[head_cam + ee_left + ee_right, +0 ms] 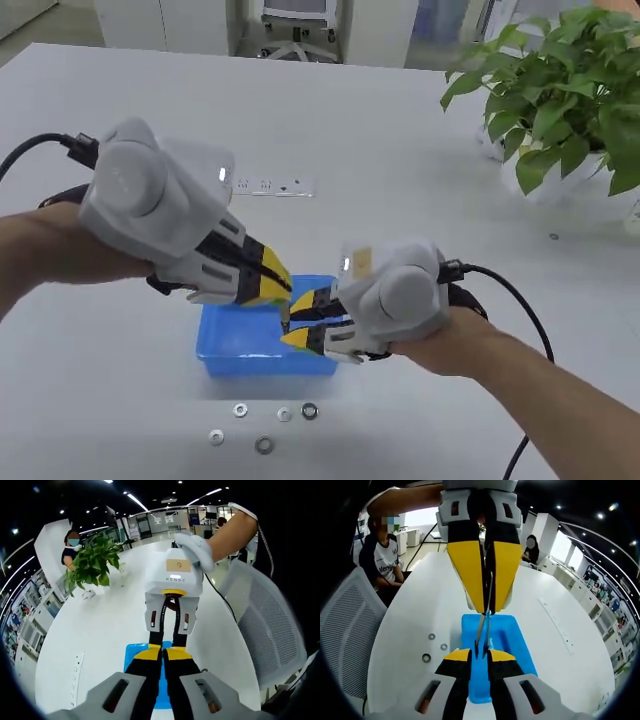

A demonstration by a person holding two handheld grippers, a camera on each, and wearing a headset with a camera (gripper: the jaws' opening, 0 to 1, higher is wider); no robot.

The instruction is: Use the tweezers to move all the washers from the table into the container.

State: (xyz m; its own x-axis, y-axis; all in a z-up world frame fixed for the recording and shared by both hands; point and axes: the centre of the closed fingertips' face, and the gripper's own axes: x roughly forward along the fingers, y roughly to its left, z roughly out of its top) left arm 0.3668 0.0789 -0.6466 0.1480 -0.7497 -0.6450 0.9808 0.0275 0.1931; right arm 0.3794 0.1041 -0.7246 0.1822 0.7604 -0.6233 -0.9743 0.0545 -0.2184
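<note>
My left gripper (pixel 278 285) is shut on a thin pair of metal tweezers (pixel 484 615) and hangs over the blue container (pixel 240 350). In the right gripper view the left gripper (pixel 487 611) comes down from the top, and the tweezers' two tips reach into the narrow gap between my right gripper's (pixel 480 654) jaws. The right gripper (pixel 295 325) faces the left one, tip to tip, and closes on those tips. Several small metal washers (pixel 263 445) lie loose on the white table in front of the container, with three washers (pixel 426 657) beside the container (pixel 515 645).
A potted green plant (pixel 570 90) stands at the far right of the table. A white power strip (pixel 270 186) lies behind the container. A mesh chair (pixel 350 630) and a seated person are off the table's edge. Black cables trail from both grippers.
</note>
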